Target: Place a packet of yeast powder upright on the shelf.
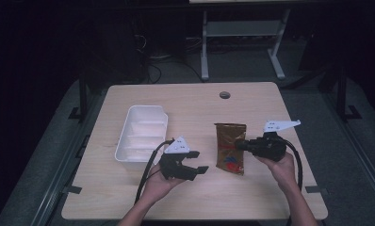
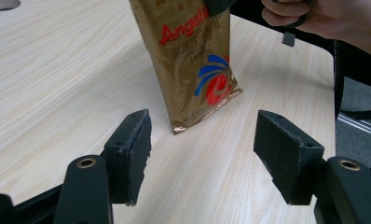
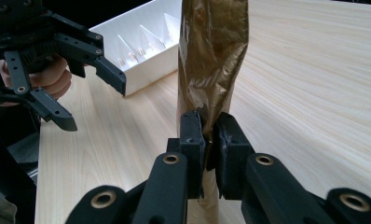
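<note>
One gold pouch (image 1: 231,148) pinched by right gripper (image 3: 209,140); one white tray (image 1: 124,141).

Fixed overhead, facing 12 o'clock and down across the table (image 1: 185,99); two close, low gripper cameras, sharing the gold pouch (image 2: 193,65).

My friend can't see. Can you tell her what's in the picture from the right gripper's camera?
The right gripper has its two black jaws shut on a crinkly gold foil pouch above a pale wooden table. To the left, a hand holds the open left gripper near a white plastic divided tray.
</note>
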A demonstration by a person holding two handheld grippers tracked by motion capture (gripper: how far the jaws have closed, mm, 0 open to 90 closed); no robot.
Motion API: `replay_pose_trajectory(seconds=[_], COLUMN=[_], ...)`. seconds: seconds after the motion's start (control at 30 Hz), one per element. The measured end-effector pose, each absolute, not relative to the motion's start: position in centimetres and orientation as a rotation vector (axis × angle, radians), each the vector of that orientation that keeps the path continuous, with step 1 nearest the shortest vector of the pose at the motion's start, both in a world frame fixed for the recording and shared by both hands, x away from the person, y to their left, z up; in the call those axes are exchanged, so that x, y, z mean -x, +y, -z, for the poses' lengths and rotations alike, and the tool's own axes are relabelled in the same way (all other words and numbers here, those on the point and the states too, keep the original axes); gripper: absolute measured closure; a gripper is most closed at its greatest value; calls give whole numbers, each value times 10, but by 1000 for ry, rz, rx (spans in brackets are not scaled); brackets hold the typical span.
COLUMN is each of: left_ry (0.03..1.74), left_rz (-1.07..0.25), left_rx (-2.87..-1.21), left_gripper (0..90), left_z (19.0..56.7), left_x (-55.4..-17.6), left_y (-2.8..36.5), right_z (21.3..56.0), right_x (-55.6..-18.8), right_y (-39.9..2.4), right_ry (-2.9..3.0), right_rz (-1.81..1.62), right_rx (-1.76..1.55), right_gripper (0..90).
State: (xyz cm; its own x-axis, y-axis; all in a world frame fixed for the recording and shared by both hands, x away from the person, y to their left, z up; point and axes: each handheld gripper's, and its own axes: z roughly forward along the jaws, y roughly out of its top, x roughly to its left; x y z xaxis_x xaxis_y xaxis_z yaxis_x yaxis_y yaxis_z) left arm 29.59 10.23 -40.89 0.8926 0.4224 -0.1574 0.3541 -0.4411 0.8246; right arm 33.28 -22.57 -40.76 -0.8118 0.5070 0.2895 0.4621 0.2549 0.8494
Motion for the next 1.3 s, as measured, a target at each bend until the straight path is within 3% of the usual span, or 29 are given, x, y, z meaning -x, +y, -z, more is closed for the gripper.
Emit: replay_pose_trajectory(seconds=[0.63, 1.3], left_ry=[569, 532], left_rz=[-68, -99], left_rx=[-2080, -2126], left_gripper=[334, 302], left_z=[417, 426], left_x=[-297, -266], left_y=[98, 113], right_z=[405, 394], right_x=[-327, -333], right_y=[-229, -221], right_ry=[2450, 2395], right_rz=[-1670, -1734], right_rx=[-921, -912], right_gripper=[881, 895])
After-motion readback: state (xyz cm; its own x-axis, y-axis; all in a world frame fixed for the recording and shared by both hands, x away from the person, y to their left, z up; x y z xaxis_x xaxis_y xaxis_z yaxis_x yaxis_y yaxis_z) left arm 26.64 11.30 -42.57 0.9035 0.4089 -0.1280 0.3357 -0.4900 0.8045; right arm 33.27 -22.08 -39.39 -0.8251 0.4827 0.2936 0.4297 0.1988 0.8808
